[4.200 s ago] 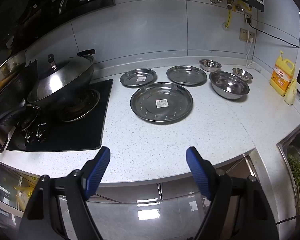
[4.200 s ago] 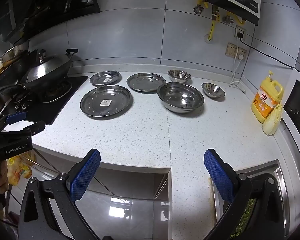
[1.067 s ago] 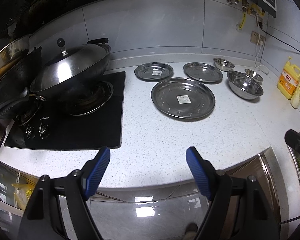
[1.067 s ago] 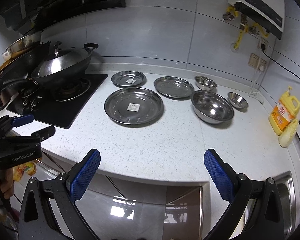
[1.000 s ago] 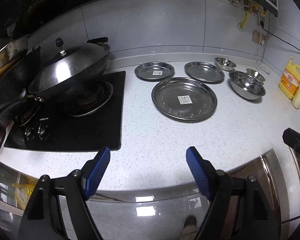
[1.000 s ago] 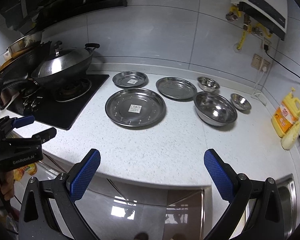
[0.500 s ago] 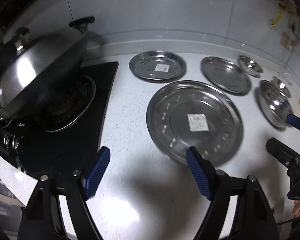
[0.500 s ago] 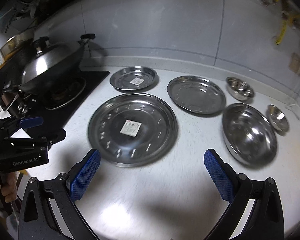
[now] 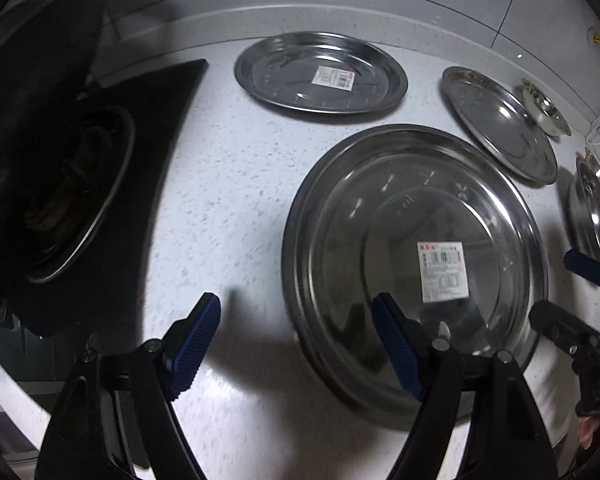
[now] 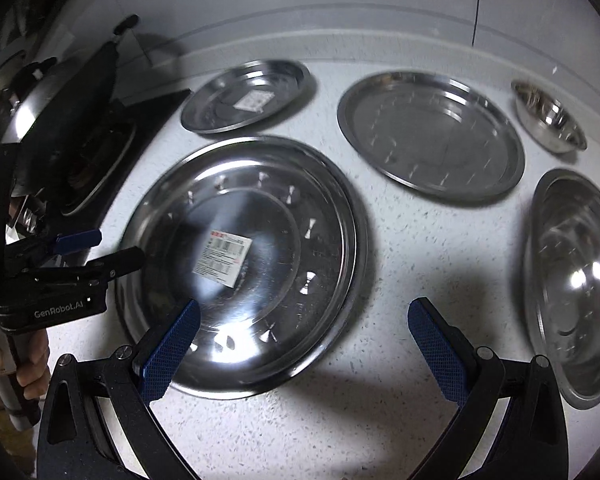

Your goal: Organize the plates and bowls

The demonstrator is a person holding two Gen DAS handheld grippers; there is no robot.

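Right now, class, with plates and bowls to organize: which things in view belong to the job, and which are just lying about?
Belongs to the job:
large plate
small labelled plate
plain plate
large bowl
small bowl
left claw, open
right claw, open

Just lying about:
stove
wok

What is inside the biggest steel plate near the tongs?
The biggest plate holds only a white barcode sticker near its centre. The right tongs cover a bit of its near rim; nothing else shows inside.
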